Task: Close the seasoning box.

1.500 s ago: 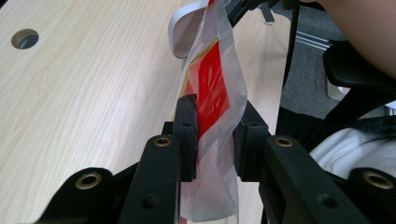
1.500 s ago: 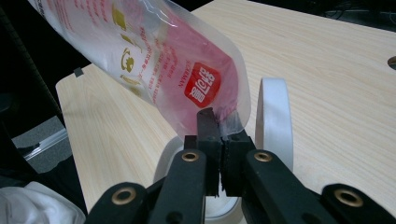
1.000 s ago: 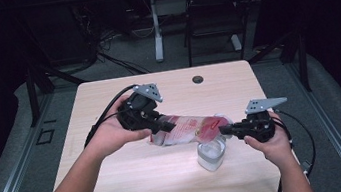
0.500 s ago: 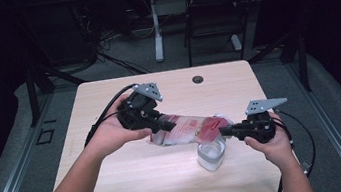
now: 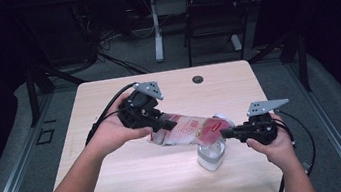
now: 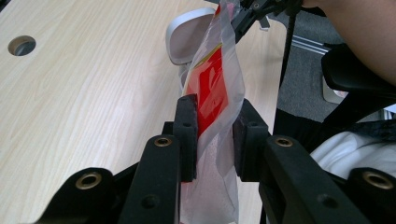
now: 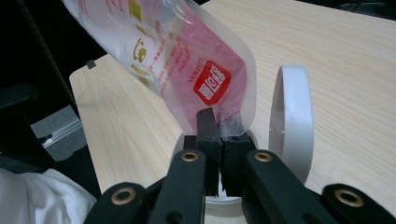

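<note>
nothing has shifted since a second ago: both hands and the bag sit where they were. left gripper [image 5: 163, 122] is clamped on the fat end of the plastic bag [image 5: 191, 129]; in the left gripper view its pads [image 6: 187, 133] squeeze the film with the red label between them. right gripper [image 5: 229, 132] is pinched tight on the bag's thin lower corner, jaws almost together on the film in the right gripper view [image 7: 215, 156]. bag hangs stretched between the two, tilted down toward the right, above the front right part of the table [image 5: 120, 184]. its low corner sits right over the mouth of a clear jar [image 5: 212, 153], whose white hinged lid [image 7: 290, 116] stands flipped open beside it. my read: left end is kept higher so the contents slide down, right one steers the corner as a spout into the jar. whether anything is flowing, can't tell. cable hole [image 5: 198, 79] near the far edge, well apart.
</note>
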Motion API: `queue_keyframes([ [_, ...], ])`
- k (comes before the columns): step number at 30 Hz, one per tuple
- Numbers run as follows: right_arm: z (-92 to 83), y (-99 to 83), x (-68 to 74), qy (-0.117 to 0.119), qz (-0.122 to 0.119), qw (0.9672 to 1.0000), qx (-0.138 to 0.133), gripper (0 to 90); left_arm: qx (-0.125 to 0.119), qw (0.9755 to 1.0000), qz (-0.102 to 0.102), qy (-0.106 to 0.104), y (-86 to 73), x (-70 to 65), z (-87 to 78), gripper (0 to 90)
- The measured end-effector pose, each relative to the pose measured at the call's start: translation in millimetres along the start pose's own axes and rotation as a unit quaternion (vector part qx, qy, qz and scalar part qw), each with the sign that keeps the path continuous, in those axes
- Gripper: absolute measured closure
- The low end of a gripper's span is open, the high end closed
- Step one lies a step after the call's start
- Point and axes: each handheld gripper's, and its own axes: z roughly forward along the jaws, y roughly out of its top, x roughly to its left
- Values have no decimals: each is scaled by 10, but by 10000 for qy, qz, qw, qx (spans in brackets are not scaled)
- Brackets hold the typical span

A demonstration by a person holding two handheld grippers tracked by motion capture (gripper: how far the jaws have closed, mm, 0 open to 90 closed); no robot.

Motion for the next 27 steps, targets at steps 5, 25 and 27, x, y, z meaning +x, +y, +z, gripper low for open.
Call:
queue_keyframes([
  [5, -10, -6, 10, 25, 3, 10000, 16, 885, -17, 10000, -8, -14, 9, -1, 3, 746],
  [25, -53, -14, 8, -22, -13, 10000, 34, 884, -31, 10000, -7, -12, 32, -6, 24, 746],
  [27, -48, -14, 6, -25, -12, 10000, 47, 884, -26, 10000, -9, -3, 30, -8, 28, 746],
])
